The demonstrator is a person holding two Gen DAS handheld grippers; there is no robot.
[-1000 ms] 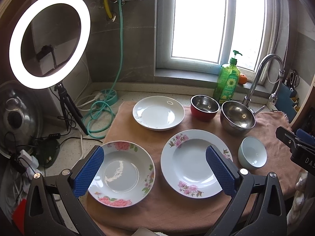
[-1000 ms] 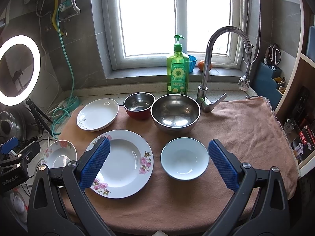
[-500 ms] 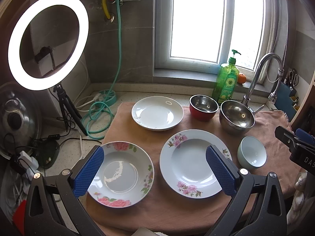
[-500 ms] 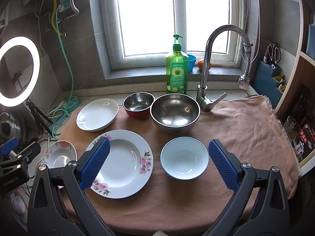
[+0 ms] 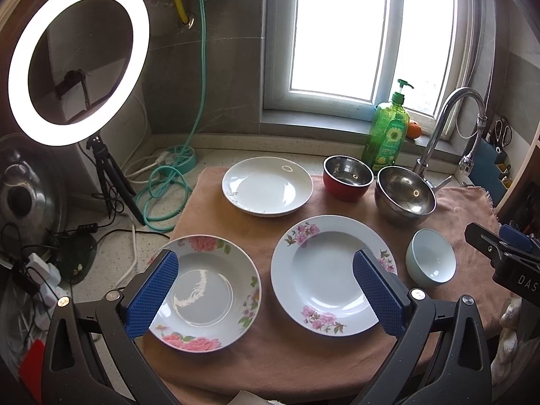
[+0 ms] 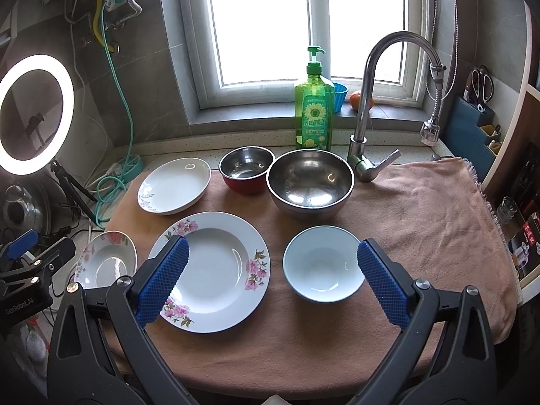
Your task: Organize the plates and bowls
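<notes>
On a brown towel [image 6: 422, 222] lie three plates and three bowls. A small floral plate [image 5: 206, 293] is front left, a large floral plate [image 5: 324, 270] beside it, a plain white plate [image 5: 266, 189] behind. A red steel-lined bowl [image 5: 347, 179], a large steel bowl [image 5: 405, 195] and a pale blue bowl [image 5: 432, 260] stand to the right. My left gripper [image 5: 266, 290] is open and empty, above the two floral plates. My right gripper [image 6: 270, 280] is open and empty, above the large floral plate [image 6: 216, 266] and the pale blue bowl [image 6: 320, 263].
A green soap bottle [image 6: 314, 108] and a curved faucet [image 6: 371, 101] stand behind the bowls. A lit ring light [image 5: 74, 60] on a tripod, cables and a teal hose [image 5: 165, 182] crowd the counter on the left. A shelf edge [image 6: 513, 141] borders the right.
Both grippers have drifted only slightly; the left view has shifted a little to the right. Nothing was taken hold of or moved.
</notes>
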